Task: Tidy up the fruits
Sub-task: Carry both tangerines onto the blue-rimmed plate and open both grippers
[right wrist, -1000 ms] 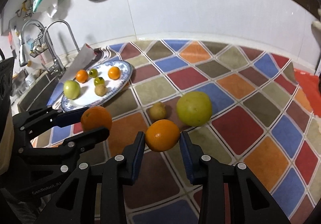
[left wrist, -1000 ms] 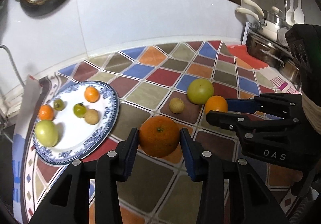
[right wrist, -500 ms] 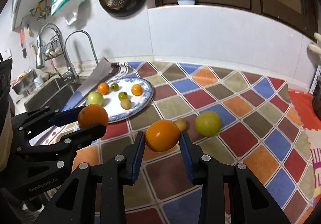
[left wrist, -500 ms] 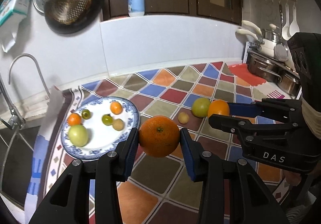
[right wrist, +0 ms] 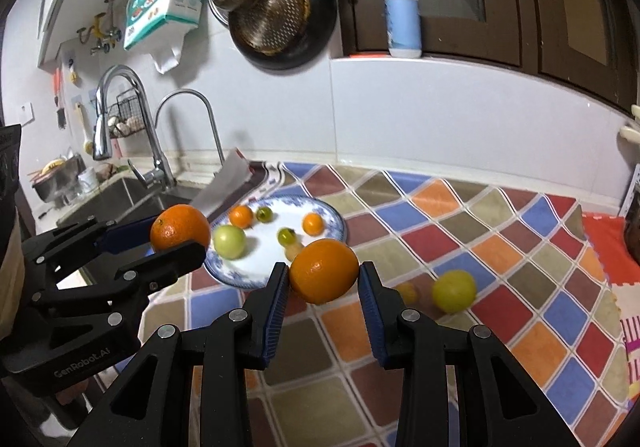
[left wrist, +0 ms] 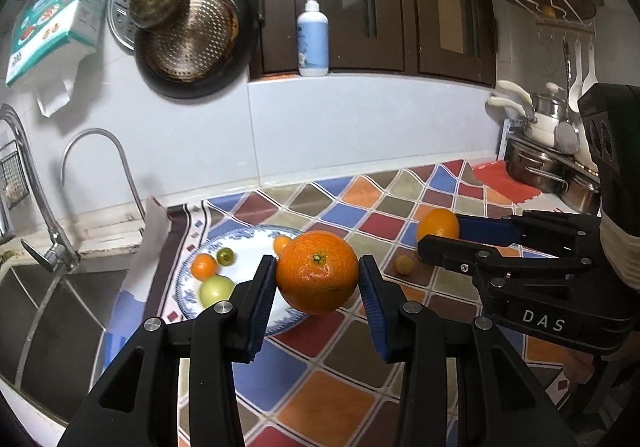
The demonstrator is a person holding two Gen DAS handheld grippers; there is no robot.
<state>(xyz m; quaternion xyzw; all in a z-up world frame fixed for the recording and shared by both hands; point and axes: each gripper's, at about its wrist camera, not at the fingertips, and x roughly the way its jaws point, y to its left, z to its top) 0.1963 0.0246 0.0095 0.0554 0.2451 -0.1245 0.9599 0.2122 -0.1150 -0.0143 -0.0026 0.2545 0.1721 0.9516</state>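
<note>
My left gripper (left wrist: 317, 265) is shut on a large orange (left wrist: 316, 283) and holds it in the air above the counter. To its right, my right gripper (right wrist: 323, 267) is shut on a smaller orange (right wrist: 325, 279), also off the surface. Each gripper shows in the other's view, the right one (left wrist: 438, 235) and the left one (right wrist: 180, 237). Below and beyond them lies a blue-and-white plate (right wrist: 264, 259) with a pale green fruit (right wrist: 229, 241), two little oranges and two small green tomatoes. A yellow-green fruit (right wrist: 454, 291) and a small yellow fruit (right wrist: 408, 291) rest on the checkered cloth (right wrist: 480, 239).
A steel sink (left wrist: 44, 307) with curved taps (left wrist: 100, 151) lies left of the plate. Steel pots (left wrist: 552, 167) stand at the far right. A pan and a strainer (left wrist: 188, 35) hang on the wall, with a pump bottle (left wrist: 313, 39) on the ledge.
Both grippers have risen with their oranges and tipped upward, so the plate and loose fruits look smaller and lower and more of the wall shows. Both grips stay the same.
</note>
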